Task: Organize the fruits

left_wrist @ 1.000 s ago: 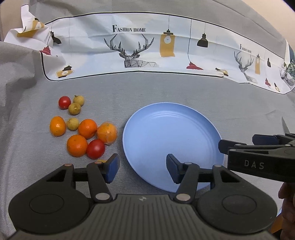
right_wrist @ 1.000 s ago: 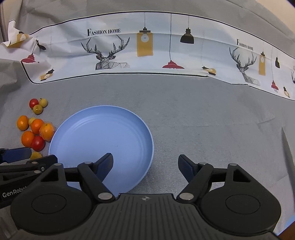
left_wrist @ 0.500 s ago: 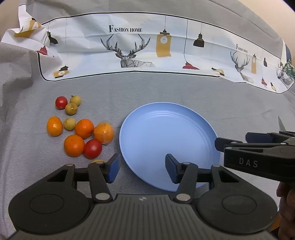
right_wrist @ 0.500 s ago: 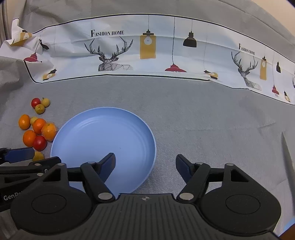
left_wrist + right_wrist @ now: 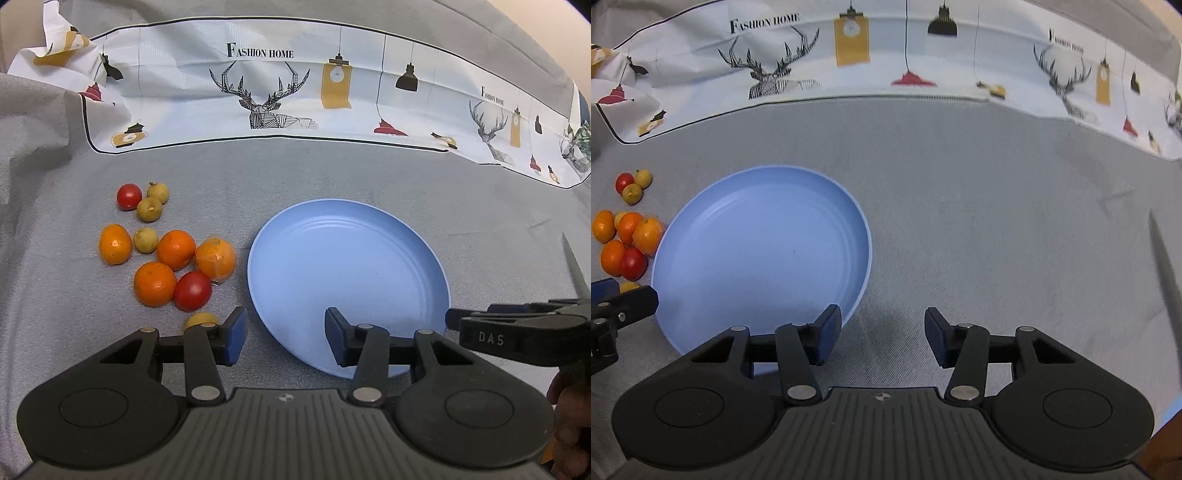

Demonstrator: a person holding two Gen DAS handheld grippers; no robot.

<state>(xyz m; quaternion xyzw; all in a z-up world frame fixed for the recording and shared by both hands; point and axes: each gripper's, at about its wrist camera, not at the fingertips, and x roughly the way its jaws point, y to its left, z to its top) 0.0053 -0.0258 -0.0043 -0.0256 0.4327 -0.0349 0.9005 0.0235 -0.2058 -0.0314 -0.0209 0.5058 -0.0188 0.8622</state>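
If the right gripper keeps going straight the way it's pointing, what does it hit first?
Probably bare grey cloth, just right of the blue plate. The right gripper, empty with jaws closing, has its left finger over the plate's rim, so that might clip it; depth is unclear.

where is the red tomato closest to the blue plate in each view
Left wrist view: the red tomato lies left of centre, at the near edge of the fruit cluster, just left of the blue plate.
Right wrist view: the same tomato sits at the far left edge, beside the plate's left rim.
Shared landmark: the blue plate, with the deer print on the white cloth behind it.
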